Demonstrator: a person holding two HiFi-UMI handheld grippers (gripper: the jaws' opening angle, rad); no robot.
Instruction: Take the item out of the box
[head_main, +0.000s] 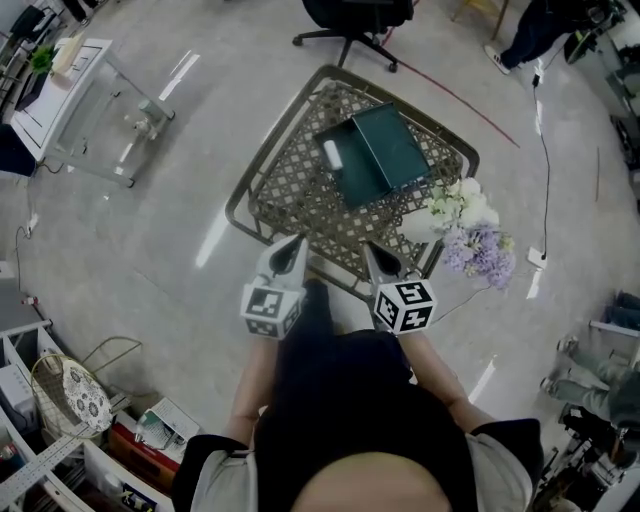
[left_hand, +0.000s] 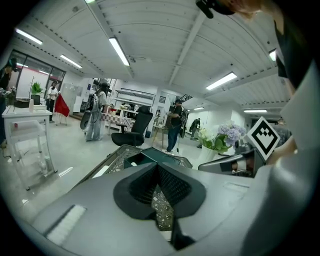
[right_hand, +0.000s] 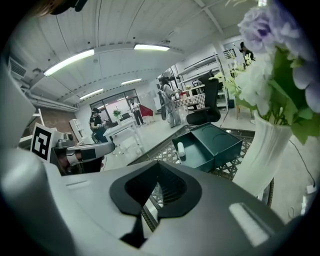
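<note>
Lattice desk carries the open green box; the white item lies inside. We hold left claw and right claw closed, empty — approaching unopened risks shoving the item or clipping the nearby flowers.

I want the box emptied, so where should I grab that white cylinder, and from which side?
Grip the white cylinder across its middle from straight above: it lies flat in the open green box, beside one wall, so sideways entry looks blocked.
</note>
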